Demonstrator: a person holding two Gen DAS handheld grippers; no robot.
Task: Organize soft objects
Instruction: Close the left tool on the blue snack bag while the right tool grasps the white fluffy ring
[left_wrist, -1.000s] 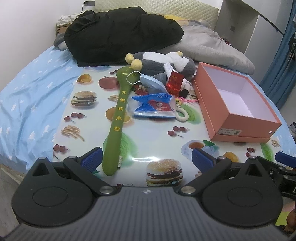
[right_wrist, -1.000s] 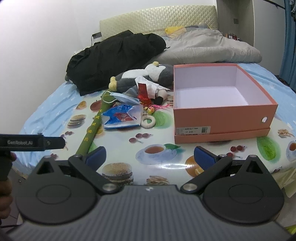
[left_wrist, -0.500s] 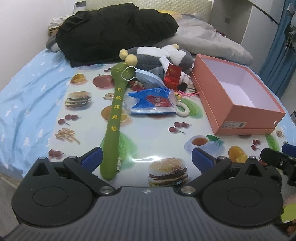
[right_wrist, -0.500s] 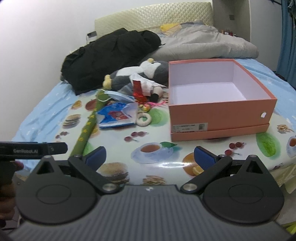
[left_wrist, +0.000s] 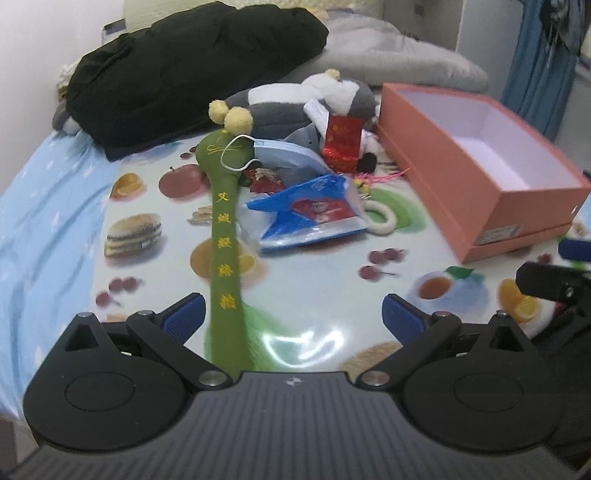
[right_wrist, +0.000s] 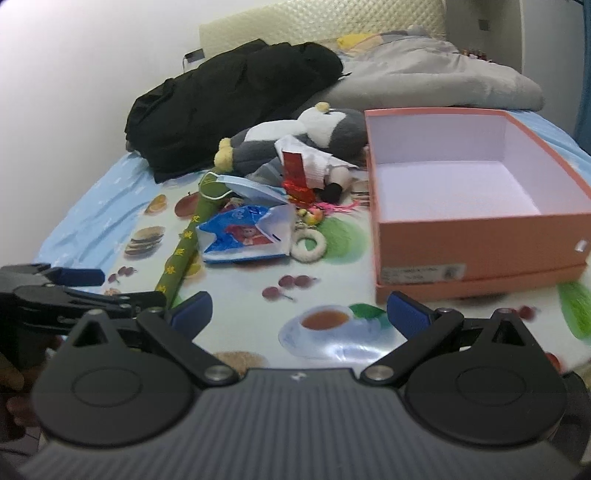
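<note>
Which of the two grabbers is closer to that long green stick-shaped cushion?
Left. The left gripper has the green cushion running between its open fingers. The right gripper sits off to the cushion's right, in front of the orange box.

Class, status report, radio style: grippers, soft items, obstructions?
Left gripper open, empty. Right gripper open, empty. Green plush stick between left jaws, ungrasped. Orange box empty. Face mask draped over stick's head.

Soft, even indoor light; glare patch on the glossy tablecloth (left_wrist: 306, 339); motion blur throughout; fisheye bending at edges
</note>
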